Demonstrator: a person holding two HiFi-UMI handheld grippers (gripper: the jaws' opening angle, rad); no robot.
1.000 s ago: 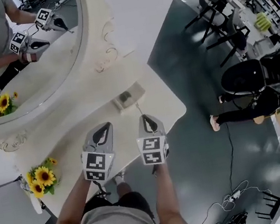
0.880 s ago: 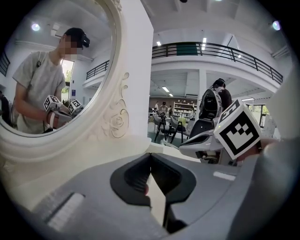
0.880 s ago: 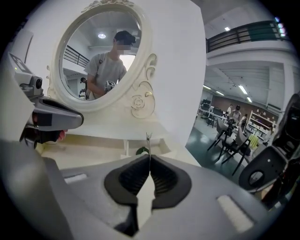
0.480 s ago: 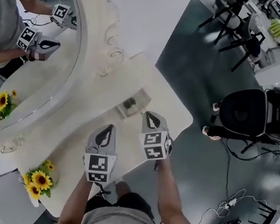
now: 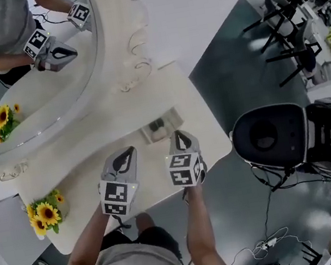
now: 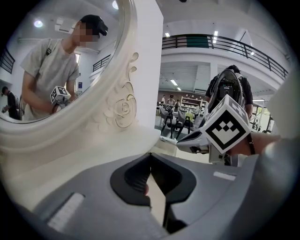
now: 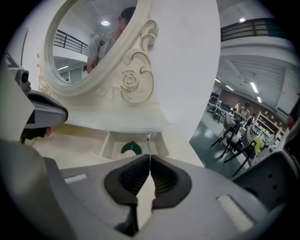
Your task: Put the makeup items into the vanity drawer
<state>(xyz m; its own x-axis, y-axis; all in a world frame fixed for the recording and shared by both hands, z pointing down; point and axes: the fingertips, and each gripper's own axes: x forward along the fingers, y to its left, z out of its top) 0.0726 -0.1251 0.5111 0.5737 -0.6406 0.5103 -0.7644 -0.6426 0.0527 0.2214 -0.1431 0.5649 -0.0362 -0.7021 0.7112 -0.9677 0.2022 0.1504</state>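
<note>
On the cream vanity top (image 5: 95,166), under the oval mirror (image 5: 29,76), a small drawer (image 5: 161,125) stands open. A round green item (image 7: 131,148) lies in the drawer (image 7: 112,143). My right gripper (image 5: 179,135) hovers just in front of it, jaws pinched on a thin pale stick (image 7: 148,140) that points up from the tips (image 7: 149,159); what it is I cannot tell. To its left my left gripper (image 5: 126,154) is shut (image 6: 150,157), with a small pinkish speck (image 6: 146,189) behind the pads. The right gripper (image 6: 187,138) shows beside it.
A bunch of sunflowers (image 5: 45,213) stands at the table's left front corner. A person with bulky black gear (image 5: 271,135) is close to the table's right corner. Chairs (image 5: 280,26) and cables (image 5: 267,244) are on the grey floor beyond.
Both grippers have edged down and closer to the open drawer. The person with the black gear has come nearer to the table's right corner.
</note>
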